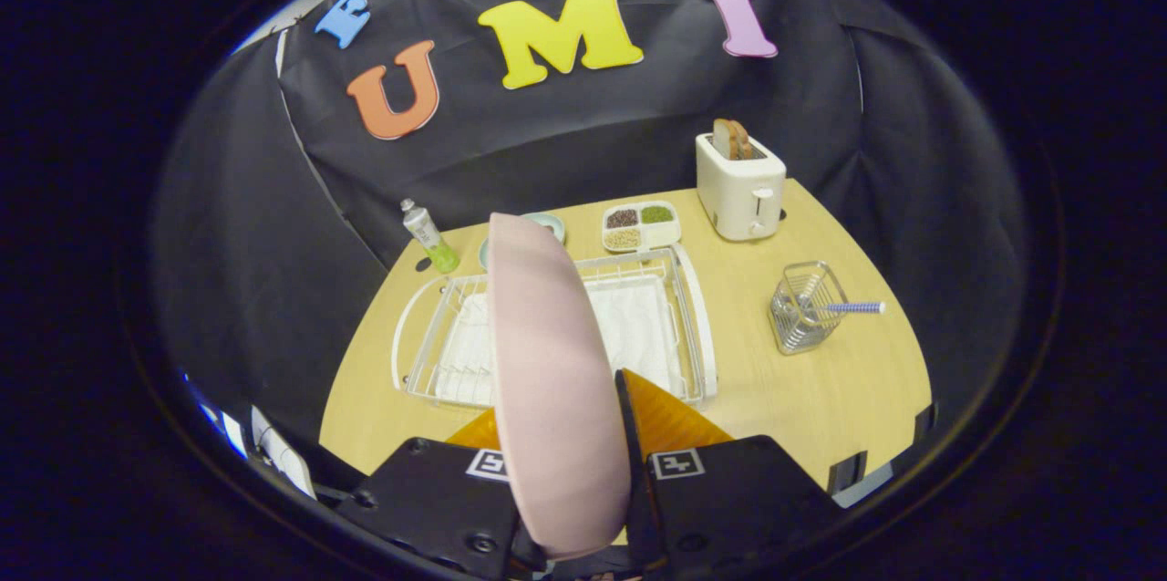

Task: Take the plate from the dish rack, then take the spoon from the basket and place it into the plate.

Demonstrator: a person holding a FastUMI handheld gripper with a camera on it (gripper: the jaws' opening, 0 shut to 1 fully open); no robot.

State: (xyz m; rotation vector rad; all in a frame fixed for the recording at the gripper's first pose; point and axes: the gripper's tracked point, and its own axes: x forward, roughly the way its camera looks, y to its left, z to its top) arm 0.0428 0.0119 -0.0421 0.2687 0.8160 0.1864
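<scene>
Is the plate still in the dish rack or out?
Out: the plate stands on edge, clamped between the gripper jaws, raised above the dish rack.

Handheld two-finger claw [583, 435], seen from its own camera

Two blocky black housings sit side by side at its base, each with a small square black-and-white marker on its inner top corner; dark round screws dot the left housing, and two flat fingers rise from between them.

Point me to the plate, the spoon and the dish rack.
plate [547, 362]: gripper view, middle of its pink underside, clamped between the jaws.
spoon [852, 308]: gripper view, striped handle poking out of the wire basket.
dish rack [697, 326]: gripper view, white rim nearest the basket.
</scene>
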